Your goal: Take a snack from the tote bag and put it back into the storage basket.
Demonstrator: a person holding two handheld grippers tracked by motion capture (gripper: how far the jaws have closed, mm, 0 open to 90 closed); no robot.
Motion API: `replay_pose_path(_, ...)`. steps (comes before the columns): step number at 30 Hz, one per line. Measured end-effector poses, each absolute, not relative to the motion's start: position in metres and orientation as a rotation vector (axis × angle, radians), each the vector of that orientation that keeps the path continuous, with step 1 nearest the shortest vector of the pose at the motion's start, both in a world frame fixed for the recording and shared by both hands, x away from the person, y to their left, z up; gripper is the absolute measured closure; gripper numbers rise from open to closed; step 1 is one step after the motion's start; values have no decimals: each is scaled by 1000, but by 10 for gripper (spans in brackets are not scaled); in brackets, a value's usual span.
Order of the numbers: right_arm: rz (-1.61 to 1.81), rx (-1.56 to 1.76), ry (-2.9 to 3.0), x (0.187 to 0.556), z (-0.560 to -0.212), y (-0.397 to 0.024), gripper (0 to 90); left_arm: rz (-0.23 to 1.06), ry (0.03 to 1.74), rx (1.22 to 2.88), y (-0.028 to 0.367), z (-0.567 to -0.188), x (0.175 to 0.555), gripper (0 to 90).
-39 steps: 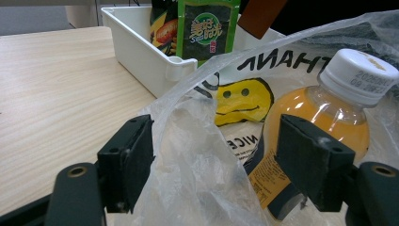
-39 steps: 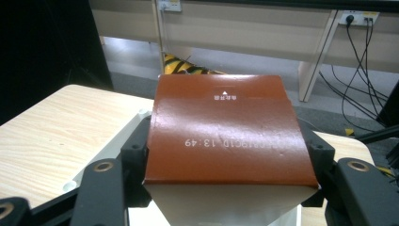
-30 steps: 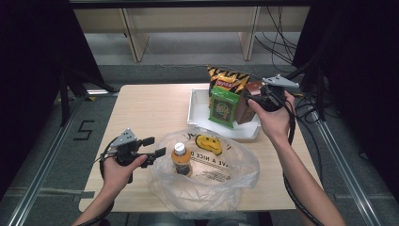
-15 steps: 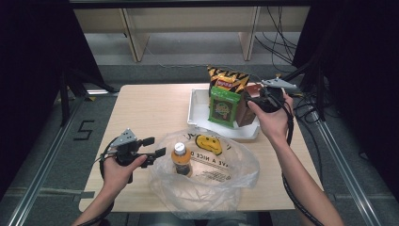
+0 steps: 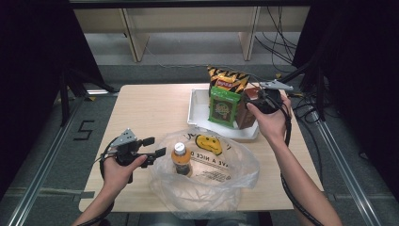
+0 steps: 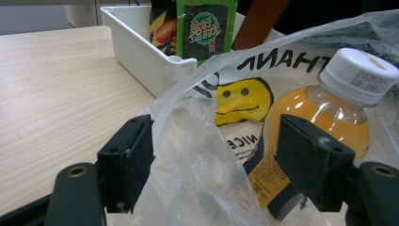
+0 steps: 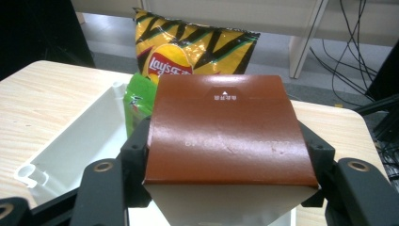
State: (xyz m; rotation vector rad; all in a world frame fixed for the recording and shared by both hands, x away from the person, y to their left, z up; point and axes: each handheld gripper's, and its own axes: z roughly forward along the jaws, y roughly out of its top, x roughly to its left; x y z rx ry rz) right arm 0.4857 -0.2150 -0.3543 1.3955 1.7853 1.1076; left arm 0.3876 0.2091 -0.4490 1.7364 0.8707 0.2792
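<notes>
A brown box (image 7: 226,127) sits between the jaws of my right gripper (image 7: 226,141), which is shut on its two sides. In the high view the right gripper (image 5: 250,101) holds the brown box (image 5: 245,115) over the right end of a white tray (image 5: 196,110). My left gripper (image 5: 157,146) is open at the left rim of a clear plastic bag (image 5: 221,183). Loose bag film (image 6: 197,188) lies between the wide jaws of the left gripper (image 6: 216,160), and the pads do not press on it. An orange juice bottle (image 6: 320,113) stands inside the bag.
A yellow chips bag (image 5: 228,80) and a green packet (image 5: 223,107) stand upright in the tray, just left of the box. The bag carries a yellow smiley print (image 5: 208,144). Bare wooden table (image 5: 150,103) stretches to the left of the tray. Cables hang beyond the far right corner.
The right hand with the brown box has shifted only slightly. The left gripper has stayed where it was, jaws equally wide.
</notes>
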Motion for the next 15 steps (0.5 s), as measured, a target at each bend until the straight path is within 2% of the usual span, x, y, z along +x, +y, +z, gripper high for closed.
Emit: replay_pose_path(15,1062,1419,1786,495,-364,-213,388,286,865,1745,210,-449,388,275)
